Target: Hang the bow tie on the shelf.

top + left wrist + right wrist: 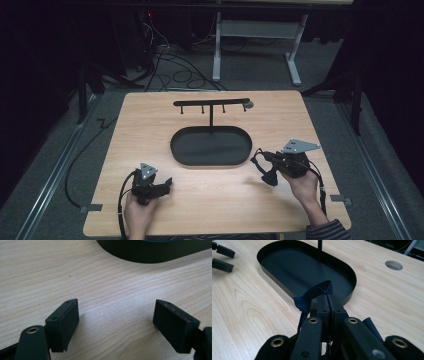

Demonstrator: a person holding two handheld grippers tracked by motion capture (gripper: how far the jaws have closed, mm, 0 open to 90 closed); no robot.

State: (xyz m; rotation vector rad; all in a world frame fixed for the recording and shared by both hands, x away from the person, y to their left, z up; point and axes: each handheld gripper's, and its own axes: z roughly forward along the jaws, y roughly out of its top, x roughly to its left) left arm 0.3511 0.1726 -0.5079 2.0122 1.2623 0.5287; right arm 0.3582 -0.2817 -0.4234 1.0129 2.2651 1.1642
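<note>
Right gripper view: right hand-held gripper (327,298) clenched on dark blue strap (317,291), loop pointing toward oval tray (352,275).

Wooden table (150,115) — cables (175,75) on floor behind.

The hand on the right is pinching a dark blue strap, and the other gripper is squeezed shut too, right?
Not quite. The right gripper does pinch the strap, but the left gripper is open: the left gripper view shows its jaws wide apart over bare table.
</note>
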